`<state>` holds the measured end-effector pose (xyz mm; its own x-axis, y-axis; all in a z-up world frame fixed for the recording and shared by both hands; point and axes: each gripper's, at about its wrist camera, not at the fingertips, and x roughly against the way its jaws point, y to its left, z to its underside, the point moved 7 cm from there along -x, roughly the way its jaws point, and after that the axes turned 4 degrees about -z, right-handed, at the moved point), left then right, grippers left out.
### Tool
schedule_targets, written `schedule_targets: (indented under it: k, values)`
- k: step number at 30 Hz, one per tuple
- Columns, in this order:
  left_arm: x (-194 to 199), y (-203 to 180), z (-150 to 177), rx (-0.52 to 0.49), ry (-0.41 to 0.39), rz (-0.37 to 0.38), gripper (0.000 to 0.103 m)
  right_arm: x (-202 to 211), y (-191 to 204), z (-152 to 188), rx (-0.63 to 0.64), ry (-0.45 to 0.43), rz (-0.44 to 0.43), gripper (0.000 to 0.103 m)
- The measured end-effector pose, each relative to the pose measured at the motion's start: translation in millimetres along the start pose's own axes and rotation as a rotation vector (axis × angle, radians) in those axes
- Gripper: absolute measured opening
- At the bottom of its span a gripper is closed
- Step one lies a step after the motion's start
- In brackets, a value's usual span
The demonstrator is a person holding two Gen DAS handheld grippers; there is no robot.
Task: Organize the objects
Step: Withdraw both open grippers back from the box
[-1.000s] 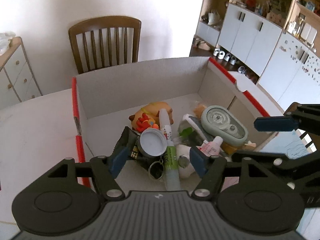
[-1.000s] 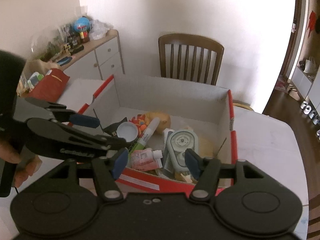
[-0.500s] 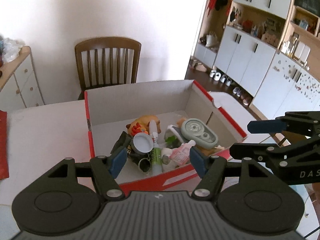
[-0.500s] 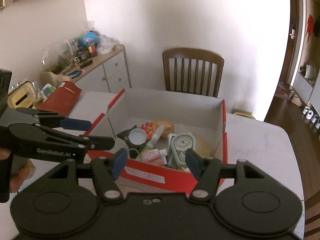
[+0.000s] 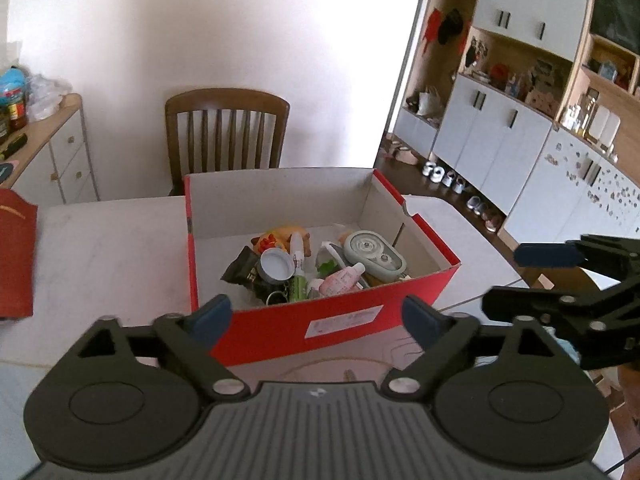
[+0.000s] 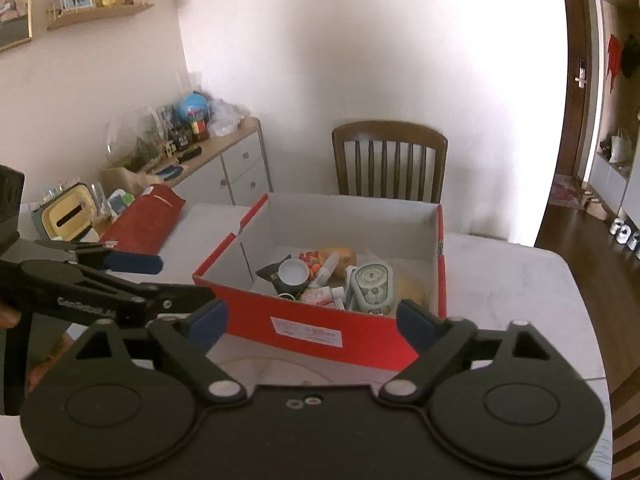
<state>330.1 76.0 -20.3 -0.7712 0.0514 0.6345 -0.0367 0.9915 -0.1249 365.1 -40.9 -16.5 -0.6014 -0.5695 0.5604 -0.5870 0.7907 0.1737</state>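
L fingers wide, empty | R fingers same (just opened)

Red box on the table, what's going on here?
A person holds a claw in each hand, both short of the red box on the white table. The left claw and right claw have just been opening, with nothing between their fingers. The box holds a jumble: a tape dispenser, a marker, a pink tube and a white-capped jar.
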Motion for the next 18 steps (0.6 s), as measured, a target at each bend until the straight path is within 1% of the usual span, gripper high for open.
schedule_targets:
  k: [1, 2, 3, 4, 14, 18]
  values:
    - [3, -1, 1, 0.002, -0.004, -0.001, 0.103, 3, 0, 1, 0.004, -0.008, -0.002, 0.093]
    - [5, -1, 2, 0.002, -0.008, -0.004, 0.103, 6, 1, 2, 0.007, -0.013, -0.002, 0.095]
    - [8, -2, 3, 0.002, -0.012, -0.006, 0.103, 9, 1, 3, 0.008, -0.02, 0.001, 0.101]
    - [11, -3, 4, 0.005, -0.016, -0.003, 0.103, 12, 1, 4, 0.006, -0.032, 0.004, 0.102]
    - [36, -11, 11, 0.003, -0.059, -0.042, 0.103, 30, 0, 7, 0.001, -0.072, 0.013, 0.103]
    - [45, -13, 11, -0.008, -0.091, -0.086, 0.103, 33, -1, 8, 0.001, -0.076, 0.014, 0.103]
